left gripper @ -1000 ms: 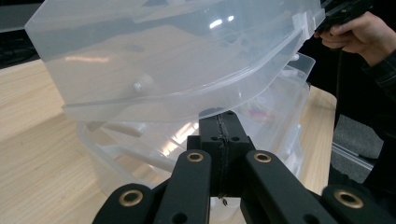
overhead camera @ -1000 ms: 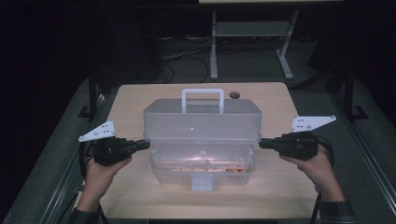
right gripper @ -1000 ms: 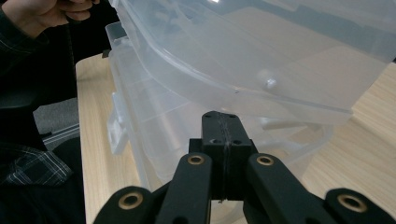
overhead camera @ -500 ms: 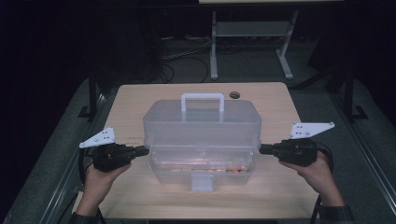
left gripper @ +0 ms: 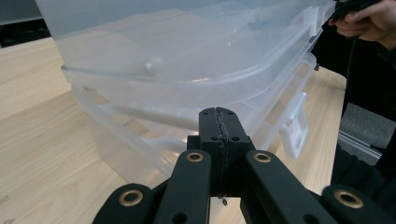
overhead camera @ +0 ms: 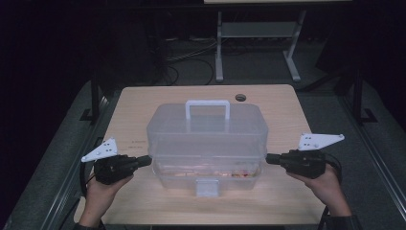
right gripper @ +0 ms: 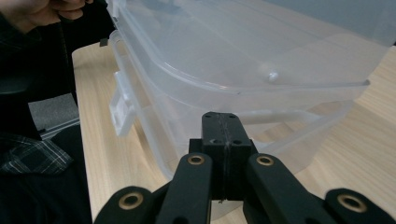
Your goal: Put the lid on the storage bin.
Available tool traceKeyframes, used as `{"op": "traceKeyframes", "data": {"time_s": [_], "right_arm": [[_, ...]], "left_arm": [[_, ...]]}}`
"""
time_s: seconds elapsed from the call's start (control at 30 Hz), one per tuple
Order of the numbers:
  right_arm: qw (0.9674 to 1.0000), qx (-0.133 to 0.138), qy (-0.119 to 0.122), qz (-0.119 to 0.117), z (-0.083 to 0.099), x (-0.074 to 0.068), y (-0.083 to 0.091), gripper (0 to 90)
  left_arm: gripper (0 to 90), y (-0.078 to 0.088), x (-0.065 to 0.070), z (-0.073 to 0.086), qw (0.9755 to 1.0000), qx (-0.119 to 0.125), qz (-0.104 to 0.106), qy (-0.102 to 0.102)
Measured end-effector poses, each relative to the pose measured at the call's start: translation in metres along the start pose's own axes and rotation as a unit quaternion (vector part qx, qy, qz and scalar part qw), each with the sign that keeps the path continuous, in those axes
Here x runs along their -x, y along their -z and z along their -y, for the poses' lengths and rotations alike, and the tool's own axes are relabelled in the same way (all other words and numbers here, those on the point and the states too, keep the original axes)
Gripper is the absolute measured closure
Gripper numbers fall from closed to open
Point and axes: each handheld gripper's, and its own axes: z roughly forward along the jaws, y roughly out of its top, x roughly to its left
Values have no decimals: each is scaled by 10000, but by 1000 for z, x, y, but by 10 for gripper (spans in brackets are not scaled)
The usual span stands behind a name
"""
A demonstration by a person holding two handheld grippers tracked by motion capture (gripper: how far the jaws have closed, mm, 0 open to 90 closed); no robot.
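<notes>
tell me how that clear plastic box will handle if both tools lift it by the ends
The clear plastic box has thin see-through walls, so it probably flexes. Few small items show inside, so likely light. The shut left tool and right tool only press smooth sides, so it may slip.

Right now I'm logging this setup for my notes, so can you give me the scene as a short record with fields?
surface: wooden table
main item: clear plastic box with lid on, white handle on top
front latch: white clasp, appears closed
contents: small items in the lower part, too blurred to name
left gripper: jaws shut, tip at the box's left end, under the lid rim
right gripper: jaws shut, tip at the box's right end
contact with box: cannot tell
</notes>
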Motion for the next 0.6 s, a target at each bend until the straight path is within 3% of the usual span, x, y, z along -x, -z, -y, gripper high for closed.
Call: {"op": "traceKeyframes", "data": {"time_s": [0.6], "right_arm": [[9998,-175,-52,-17,18,-5,-5,899]], "left_arm": [[900,2,4,23,10000,-43,-35,78]]}}
